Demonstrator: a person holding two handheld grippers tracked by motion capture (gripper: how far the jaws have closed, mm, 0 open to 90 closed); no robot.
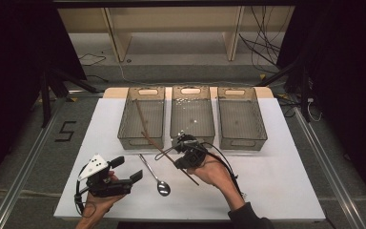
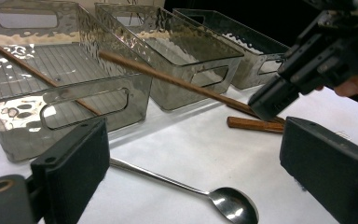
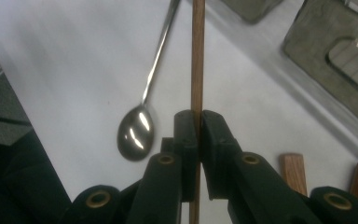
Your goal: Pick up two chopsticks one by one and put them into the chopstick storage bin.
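My right gripper [image 1: 177,160] is shut on a brown wooden chopstick [image 1: 191,178], lifted off the white table in front of the middle bin. The right gripper view shows the chopstick [image 3: 197,56] pinched between the pads of that gripper [image 3: 198,126]. In the left gripper view the stick [image 2: 168,77] slants up over the bins from the right gripper [image 2: 271,99]. My left gripper [image 1: 127,169] rests at the front left, open and empty [image 2: 196,129]. A metal spoon [image 1: 156,177] lies between the two grippers. A second chopstick [image 1: 140,117] leans inside the left bin.
Three clear plastic bins stand in a row at the back: left [image 1: 124,136], middle [image 1: 193,139], right [image 1: 242,141]. Another chopstick [image 2: 254,124] lies on the table under the right gripper. The white table [image 1: 276,186] ends close behind the bins.
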